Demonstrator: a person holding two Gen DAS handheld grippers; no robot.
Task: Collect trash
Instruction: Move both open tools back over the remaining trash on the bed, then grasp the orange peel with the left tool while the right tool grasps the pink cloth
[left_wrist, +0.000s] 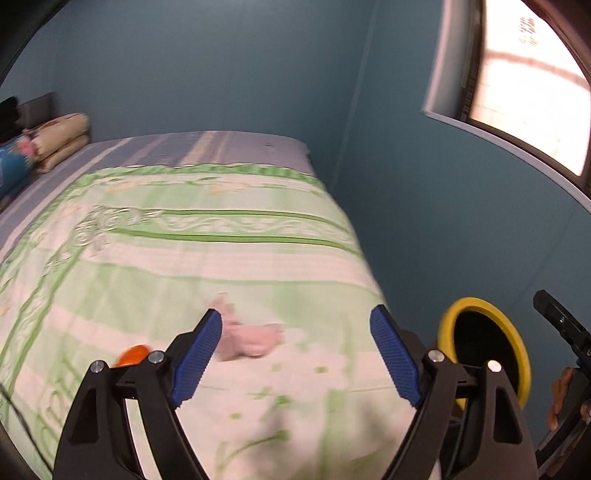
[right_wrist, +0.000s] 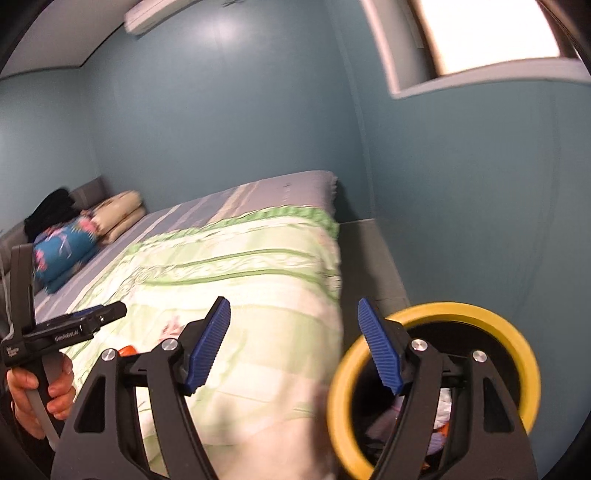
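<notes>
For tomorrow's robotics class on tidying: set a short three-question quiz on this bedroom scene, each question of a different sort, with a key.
1. True or false: the left gripper holds the pink scrap.
2. What colour is the bin rim? A red B yellow C white
3. Fill in: the orange piece lies on the ___.

Key: 1 false, both grippers are open and empty, right gripper too. 2 B. 3 bed.
</notes>
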